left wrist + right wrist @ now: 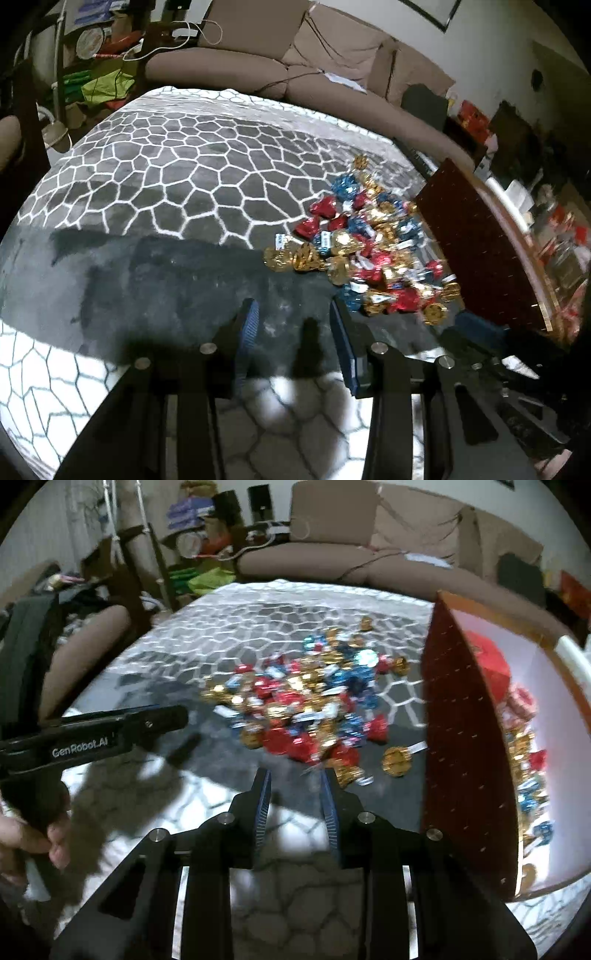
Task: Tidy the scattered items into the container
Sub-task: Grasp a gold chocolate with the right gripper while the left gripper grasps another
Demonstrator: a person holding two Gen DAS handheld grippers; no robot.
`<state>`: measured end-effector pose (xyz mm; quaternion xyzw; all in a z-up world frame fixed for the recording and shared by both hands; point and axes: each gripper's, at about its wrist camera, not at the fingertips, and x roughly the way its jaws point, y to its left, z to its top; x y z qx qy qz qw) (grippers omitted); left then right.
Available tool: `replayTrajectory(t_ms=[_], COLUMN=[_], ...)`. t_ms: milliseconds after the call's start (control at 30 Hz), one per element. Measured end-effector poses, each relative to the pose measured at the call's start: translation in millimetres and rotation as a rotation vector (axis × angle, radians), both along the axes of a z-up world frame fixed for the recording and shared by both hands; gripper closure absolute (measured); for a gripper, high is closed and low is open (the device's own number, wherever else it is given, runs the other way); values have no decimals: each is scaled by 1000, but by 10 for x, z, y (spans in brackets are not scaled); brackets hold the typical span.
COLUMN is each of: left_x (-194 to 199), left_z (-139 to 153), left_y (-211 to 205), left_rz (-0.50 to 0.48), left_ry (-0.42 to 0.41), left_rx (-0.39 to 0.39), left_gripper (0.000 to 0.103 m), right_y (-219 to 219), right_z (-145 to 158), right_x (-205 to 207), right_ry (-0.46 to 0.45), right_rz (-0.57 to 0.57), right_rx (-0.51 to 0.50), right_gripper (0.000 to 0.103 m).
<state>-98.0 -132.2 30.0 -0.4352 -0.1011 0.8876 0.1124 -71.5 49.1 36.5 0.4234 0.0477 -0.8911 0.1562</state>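
Heap of red, blue and gold foil-wrapped candies (310, 705) lies just ahead of the right gripper (295, 775), beside the red box (465, 738); both it and the left gripper (293, 308) show fingers apart, empty.

- Both views are pretty dim overall, with a bluish cast; the room at the top is murky and soft.
- Strong fisheye bend: the patterned cloth (155, 177) bulges like a dome, and the corners go black.
- Lower left of the left wrist view, the cloth blows out to near white, so light seems to come from above.
- Hard dark shadows cross the middle of both frames.
- Foil candies (306, 705) throw small glints, smeared by motion blur in the right wrist view.
- The red box (465, 738) has a washed-out pale interior.
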Motion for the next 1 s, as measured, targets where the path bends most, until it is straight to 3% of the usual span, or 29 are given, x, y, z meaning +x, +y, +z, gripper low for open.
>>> replayTrajectory(t_ms=[133,167,233,400,567,767,867,933,967,1000], left_x=[-59,-78,-108,-221,-311,-385,-393,-388,-379,-368], left_z=[49,64,82,47,21,-80,-104,-97,-93,-87], left_y=[-23,-57,-139,-263,-134,108,147,110,83,52], left_rz=[19,28,54,92,44,-55,-48,-13,-1,6], left_ry=[45,50,61,51,56,35,45,50,53,55], left_rx=[-94,-91,-83,-57,-110,-133,-153,-145,-138,-124], left_gripper=[62,61,48,46,46,45,44,45,48,59], right_y=[-10,-12,-54,-89,-72,-78,-81,-75,-68,-67], right_z=[-45,-62,-111,-231,-295,-304,-303,-292,-287,-283], right_x=[68,64,19,-210,-310,-306,-285,-273,-260,-257], right_ry=[48,55,58,1,-18,-27,-25,-26,-28,-30], right_rz=[-41,-46,-64,-119,-147,-128,-119,-112,-107,-100], right_rx=[50,54,92,101,74,54,45,35,32,30], right_gripper=[74,74,71,66,60,61,64,72,75,78])
